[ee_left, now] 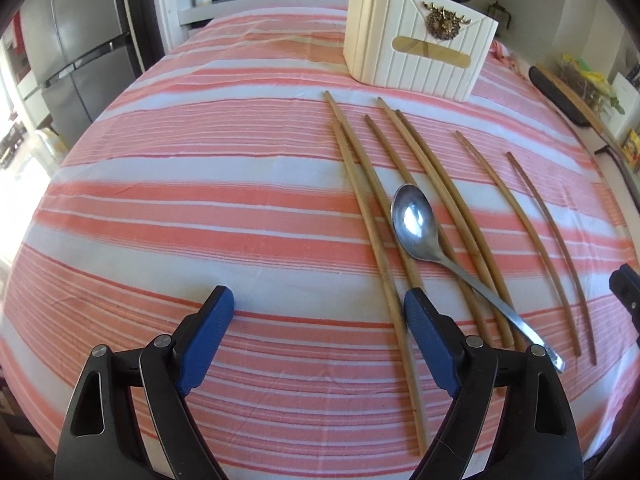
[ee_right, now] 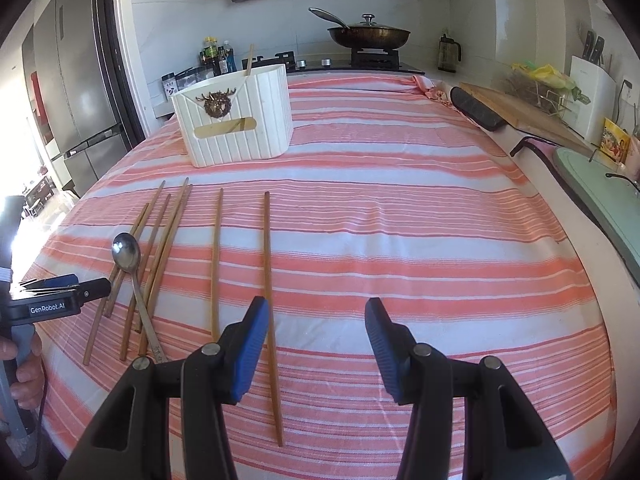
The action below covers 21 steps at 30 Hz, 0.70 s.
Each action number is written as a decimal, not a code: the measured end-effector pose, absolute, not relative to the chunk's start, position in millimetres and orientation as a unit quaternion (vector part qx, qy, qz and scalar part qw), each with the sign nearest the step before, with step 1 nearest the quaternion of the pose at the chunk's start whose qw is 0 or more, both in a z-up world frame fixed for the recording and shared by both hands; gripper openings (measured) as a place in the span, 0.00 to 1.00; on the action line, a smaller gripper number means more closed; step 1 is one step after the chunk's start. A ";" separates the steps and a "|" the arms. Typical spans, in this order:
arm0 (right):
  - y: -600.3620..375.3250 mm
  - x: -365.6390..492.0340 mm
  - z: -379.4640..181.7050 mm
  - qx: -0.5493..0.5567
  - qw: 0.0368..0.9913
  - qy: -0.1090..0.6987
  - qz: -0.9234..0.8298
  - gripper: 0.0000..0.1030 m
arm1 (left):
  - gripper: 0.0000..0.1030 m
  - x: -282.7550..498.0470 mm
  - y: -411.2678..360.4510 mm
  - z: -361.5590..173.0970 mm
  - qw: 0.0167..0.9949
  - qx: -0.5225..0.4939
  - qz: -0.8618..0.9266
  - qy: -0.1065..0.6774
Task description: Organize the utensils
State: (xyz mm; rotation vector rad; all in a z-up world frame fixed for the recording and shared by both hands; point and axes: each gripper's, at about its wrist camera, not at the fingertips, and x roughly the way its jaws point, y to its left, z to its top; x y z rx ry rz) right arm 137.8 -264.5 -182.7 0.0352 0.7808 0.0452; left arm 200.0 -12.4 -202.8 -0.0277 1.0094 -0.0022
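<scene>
Several wooden chopsticks (ee_left: pixel 370 216) lie side by side on the striped cloth, with a metal spoon (ee_left: pixel 416 220) across them. A white utensil holder (ee_left: pixel 416 44) stands beyond them with one chopstick inside. My left gripper (ee_left: pixel 318 304) is open and empty, low over the cloth, its right finger beside the leftmost chopsticks. In the right wrist view, my right gripper (ee_right: pixel 316 312) is open and empty, its left finger next to the rightmost chopstick (ee_right: pixel 270 300). The spoon (ee_right: pixel 128 258), the holder (ee_right: pixel 236 120) and the left gripper (ee_right: pixel 68 286) also show there.
The table is covered by a pink and white striped cloth (ee_right: pixel 400 240). A cutting board (ee_right: pixel 524 114) and a knife block (ee_right: pixel 592 92) lie at the right edge. A stove with a pan (ee_right: pixel 368 36) stands behind. A fridge (ee_right: pixel 76 80) is to the left.
</scene>
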 end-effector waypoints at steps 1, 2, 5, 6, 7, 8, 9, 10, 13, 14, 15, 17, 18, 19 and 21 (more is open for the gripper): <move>-263.5 138.4 -183.1 0.015 0.924 0.382 0.024 0.49 | 0.84 199.9 -13.7 -203.3 0.876 -0.006 0.004 0.483; -262.1 139.2 -183.2 0.012 0.924 0.382 0.027 0.49 | 0.81 199.8 -13.9 -203.0 0.876 -0.005 0.006 0.483; -259.3 148.6 -184.2 0.008 0.918 0.392 0.049 0.48 | 0.60 200.0 -12.8 -199.3 0.878 -0.002 0.006 0.479; -259.3 153.2 -184.8 0.012 0.916 0.397 0.057 0.42 | 0.54 200.2 -12.5 -198.1 0.878 0.000 0.005 0.479; -259.5 158.5 -185.9 0.017 0.912 0.405 0.066 0.39 | 0.43 200.1 -12.3 -197.1 0.878 0.001 0.002 0.478; -259.1 163.0 -187.7 0.021 0.907 0.414 0.075 0.35 | 0.35 198.8 -11.4 -196.4 0.879 0.001 -0.002 0.478; -257.4 167.7 -189.2 0.021 0.903 0.421 0.083 0.34 | 0.31 198.3 -11.3 -196.0 0.879 0.002 -0.004 0.477; -254.2 171.2 -191.0 0.017 0.900 0.426 0.090 0.34 | 0.26 197.9 -11.3 -196.0 0.880 0.004 -0.005 0.475; -239.9 180.3 -197.5 -0.009 0.891 0.441 0.108 0.29 | 0.09 197.8 -10.9 -196.1 0.882 0.012 -0.010 0.471; -235.7 182.8 -200.7 -0.019 0.888 0.447 0.110 0.17 | 0.07 198.6 -10.1 -196.2 0.882 0.014 -0.009 0.471; -232.5 184.8 -204.0 -0.028 0.885 0.452 0.109 0.07 | 0.07 199.2 -7.3 -195.9 0.882 0.010 -0.010 0.471; -231.5 186.0 -208.5 -0.034 0.885 0.454 0.097 0.06 | 0.05 200.5 1.5 -195.4 0.883 -0.004 0.002 0.470; -233.3 185.3 -208.5 -0.031 0.888 0.451 0.087 0.06 | 0.05 200.7 6.5 -195.4 0.883 -0.010 0.011 0.469; -235.8 184.1 -208.6 -0.029 0.890 0.449 0.076 0.06 | 0.05 200.7 12.6 -195.3 0.883 -0.017 0.019 0.469; -244.8 181.4 -207.6 -0.030 0.896 0.442 0.040 0.06 | 0.05 200.6 25.0 -195.4 0.883 -0.029 0.035 0.467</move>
